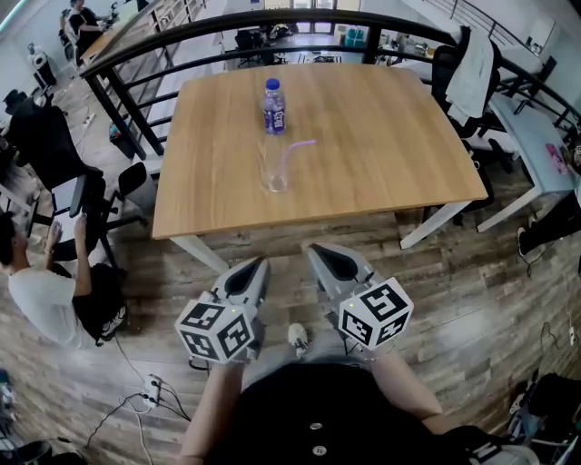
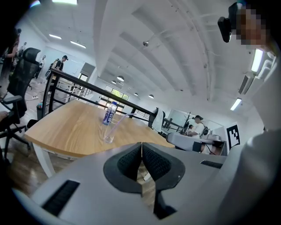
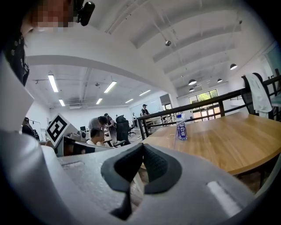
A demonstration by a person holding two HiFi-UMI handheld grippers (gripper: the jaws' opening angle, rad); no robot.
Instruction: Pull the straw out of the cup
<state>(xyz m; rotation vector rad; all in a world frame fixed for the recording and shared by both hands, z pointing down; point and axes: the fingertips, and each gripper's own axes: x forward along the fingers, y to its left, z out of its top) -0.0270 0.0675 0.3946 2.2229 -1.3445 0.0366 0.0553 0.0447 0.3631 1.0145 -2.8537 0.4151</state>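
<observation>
A clear cup [image 1: 275,173] stands on the wooden table [image 1: 381,154] with a pink bent straw [image 1: 298,149] leaning out of it to the right. In the left gripper view the cup [image 2: 107,132] and straw [image 2: 121,119] sit ahead on the table [image 2: 70,132]. Both grippers hang over the floor, short of the table's near edge. My left gripper [image 1: 261,264] is shut with nothing between its jaws, which meet in its own view [image 2: 141,151]. My right gripper [image 1: 313,247] is likewise shut and empty [image 3: 142,154].
A water bottle [image 1: 273,106] with a blue cap stands just behind the cup. A black railing [image 1: 272,27] runs behind the table. A chair with a white garment [image 1: 470,68] is at the right corner. A seated person [image 1: 41,281] and cables [image 1: 145,390] are at the left.
</observation>
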